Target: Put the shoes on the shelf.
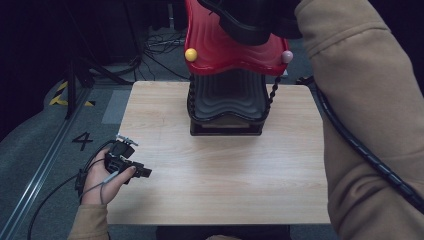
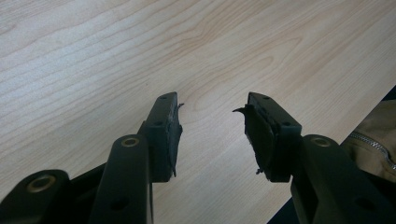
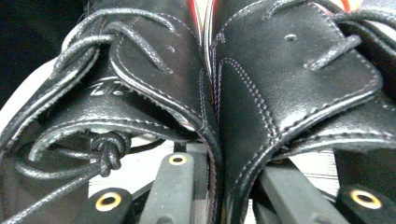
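Two black leather lace-up shoes (image 3: 261, 79) lie side by side, their inner walls pinched together between the jaws of my right gripper (image 3: 224, 172), which is shut on them. In the high view a black shoe (image 1: 240, 20) hangs at the top edge, over a red wavy rack top (image 1: 220, 55), below the person's tan sleeve (image 1: 365, 100). My left gripper (image 1: 142, 172) rests in the person's hand at the table's left edge. Its jaws stand open over bare wood, with nothing between them (image 2: 212, 121).
The rack has a black wavy lower tier (image 1: 227, 100) and stands at the back middle of the wooden table (image 1: 225, 185). Yellow (image 1: 190, 54) and pink (image 1: 287, 56) balls cap its red corners. A cable (image 1: 370, 160) trails along the right arm. Cables lie on the floor behind.
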`<state>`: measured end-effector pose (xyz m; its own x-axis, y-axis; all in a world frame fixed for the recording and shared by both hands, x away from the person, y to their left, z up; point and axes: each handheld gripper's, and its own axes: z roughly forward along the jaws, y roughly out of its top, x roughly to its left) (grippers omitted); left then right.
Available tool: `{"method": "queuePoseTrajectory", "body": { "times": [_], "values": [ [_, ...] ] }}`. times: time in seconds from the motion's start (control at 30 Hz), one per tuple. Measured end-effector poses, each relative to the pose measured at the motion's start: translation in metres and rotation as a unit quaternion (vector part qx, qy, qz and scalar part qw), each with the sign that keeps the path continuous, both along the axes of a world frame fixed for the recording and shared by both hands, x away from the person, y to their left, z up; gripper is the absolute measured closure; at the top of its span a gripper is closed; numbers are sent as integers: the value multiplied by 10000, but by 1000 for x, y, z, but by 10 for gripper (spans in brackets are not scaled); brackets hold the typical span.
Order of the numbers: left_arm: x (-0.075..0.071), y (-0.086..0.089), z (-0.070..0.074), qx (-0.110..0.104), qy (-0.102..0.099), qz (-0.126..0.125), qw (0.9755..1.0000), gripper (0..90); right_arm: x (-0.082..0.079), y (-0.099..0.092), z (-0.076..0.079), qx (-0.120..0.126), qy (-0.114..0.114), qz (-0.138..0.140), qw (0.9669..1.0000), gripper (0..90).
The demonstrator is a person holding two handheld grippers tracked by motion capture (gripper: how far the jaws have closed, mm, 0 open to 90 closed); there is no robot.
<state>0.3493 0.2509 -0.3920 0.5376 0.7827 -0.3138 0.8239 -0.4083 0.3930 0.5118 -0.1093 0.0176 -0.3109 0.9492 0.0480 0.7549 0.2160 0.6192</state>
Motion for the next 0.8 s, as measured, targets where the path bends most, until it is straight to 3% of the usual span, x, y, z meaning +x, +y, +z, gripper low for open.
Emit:
{"method": "queuePoseTrajectory", "body": {
  "times": [0.23, 0.63, 0.8],
  "values": [
    [1, -3, 1, -178, -22, -138, 9997, 555, 21, 15, -6, -9, -207, -216, 9996, 815],
    [4, -9, -2, -203, 27, -258, 9995, 555, 41, 28, -12, 33, -570, -346, 9978, 815],
    [6, -8, -4, -215, 61, -269, 9994, 553, 50, 28, -19, 6, -535, -460, 9975, 814]
  ]
}}
